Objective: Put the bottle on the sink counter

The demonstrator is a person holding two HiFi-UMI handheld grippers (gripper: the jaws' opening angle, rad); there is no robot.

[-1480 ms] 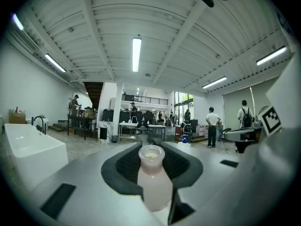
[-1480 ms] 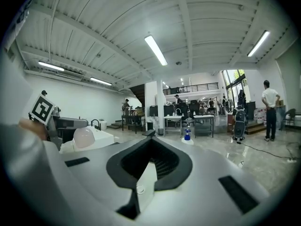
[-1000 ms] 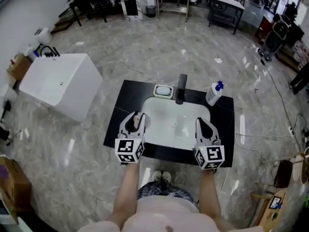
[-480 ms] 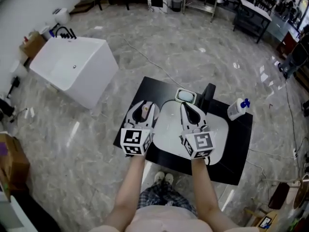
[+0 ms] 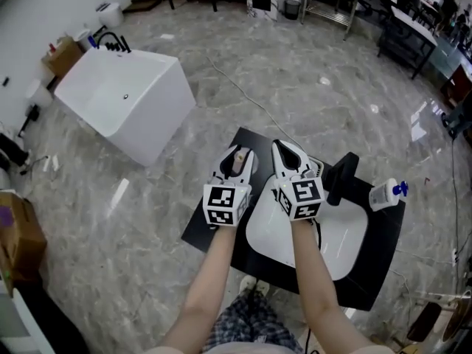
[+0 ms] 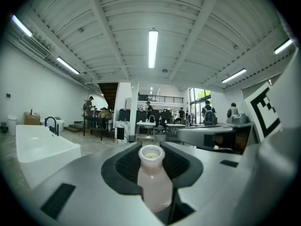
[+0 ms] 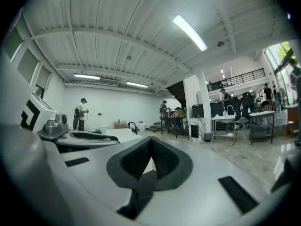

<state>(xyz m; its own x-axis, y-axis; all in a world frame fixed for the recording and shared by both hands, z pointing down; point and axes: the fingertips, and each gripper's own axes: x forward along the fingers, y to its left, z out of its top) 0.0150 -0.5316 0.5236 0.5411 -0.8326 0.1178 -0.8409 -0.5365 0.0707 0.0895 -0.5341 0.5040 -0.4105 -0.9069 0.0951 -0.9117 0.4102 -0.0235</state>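
A small pale bottle [image 6: 153, 182] with a white rim stands upright between the jaws of my left gripper [image 6: 152, 155], which is shut on it. From the head view, the left gripper [image 5: 237, 153] hangs over the left end of the black sink counter [image 5: 210, 223], the bottle [image 5: 237, 158] showing between its fingers. My right gripper [image 5: 283, 149] is close beside it, above the white basin [image 5: 343, 238]. The right gripper [image 7: 150, 150] has its ribbed pads together with nothing between them. Both grippers point out level across the room.
A black faucet [image 5: 340, 177] and a spray bottle with a blue top [image 5: 386, 193] stand at the counter's back right. A white bathtub [image 5: 122, 98] sits on the floor to the left, a cardboard box [image 5: 18, 243] at the far left. People stand far off in the hall.
Both grippers have risen and drawn close together toward the counter's left end; the right one came over from the basin's right side. The head view has swung left. The bottle stays held.
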